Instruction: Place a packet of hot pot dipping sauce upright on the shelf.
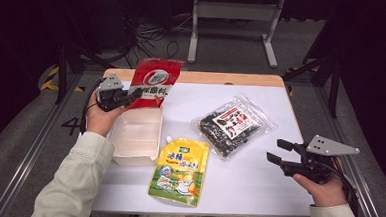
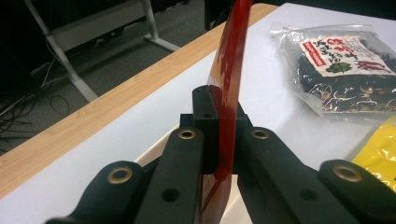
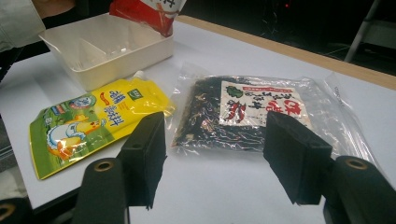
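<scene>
The left tool is clamping the red packet edge-on between its jaws, holding it upright over the far end of the white tray at the tabletop's left. The right tool is hovering with jaws parted and nothing between them at the right edge, near the clear seaweed bag. The yellow pouch is lying just right of the tray.

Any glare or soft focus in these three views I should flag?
High view: table evenly lit, surroundings dark, slightly soft overall. Left gripper view: glare streak down the red pouch pinched in the left tongs; the near tong arms are soft. Right gripper view: reflections on the clear seaweed bag and yellow pouch; the right tongs stand open, blurred in the foreground.
</scene>
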